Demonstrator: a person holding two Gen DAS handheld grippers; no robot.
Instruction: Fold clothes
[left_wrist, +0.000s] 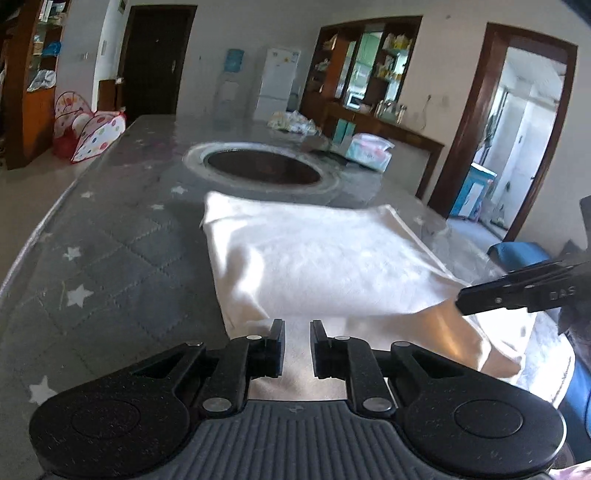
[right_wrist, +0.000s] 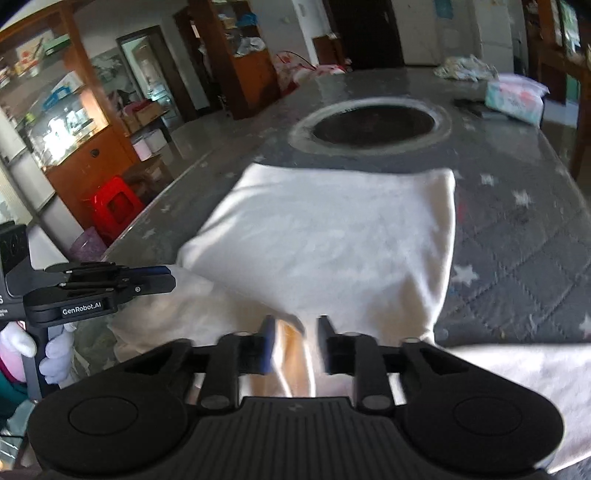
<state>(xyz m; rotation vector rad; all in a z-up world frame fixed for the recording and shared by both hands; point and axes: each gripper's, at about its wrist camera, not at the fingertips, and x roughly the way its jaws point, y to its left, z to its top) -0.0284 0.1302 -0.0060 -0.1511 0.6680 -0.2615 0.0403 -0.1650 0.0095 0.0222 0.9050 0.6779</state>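
**White garment folded flat near the table's front edge**

Our left gripper (left_wrist: 297, 347) has its two black, ribbed pads standing a narrow gap apart, with nothing pinched between them; through the gap we see pale cloth and bare table just beyond the tips. Our right gripper (right_wrist: 295, 345) shows a wider gap, and a soft orange-lit fold of fabric lies in that gap, though motion blur keeps us from saying whether either pad touches it; it looks loose rather than clamped. In the left wrist view the right gripper comes in from the right edge as a slim black bar over the cloth's near right corner.

The white garment (left_wrist: 321, 258) is a soft, matte knit, folded into a rough rectangle with a rounded, puffy fold along its left side. It lies flat at the middle of the table's front edge, its near end rumpled into limp, tube-like folds under our grippers.

The table (left_wrist: 110, 236) wears a grey quilted cover, stitched in diamonds and dotted with white stars, under a glossy clear sheet. Behind the garment, at the centre, sits a dark round recess (left_wrist: 262, 168) with a pale ring. Toward the far right corner rests a crinkly plastic pack (left_wrist: 369, 151).

A gloved hand (right_wrist: 55, 354) grips the left tool's handle.
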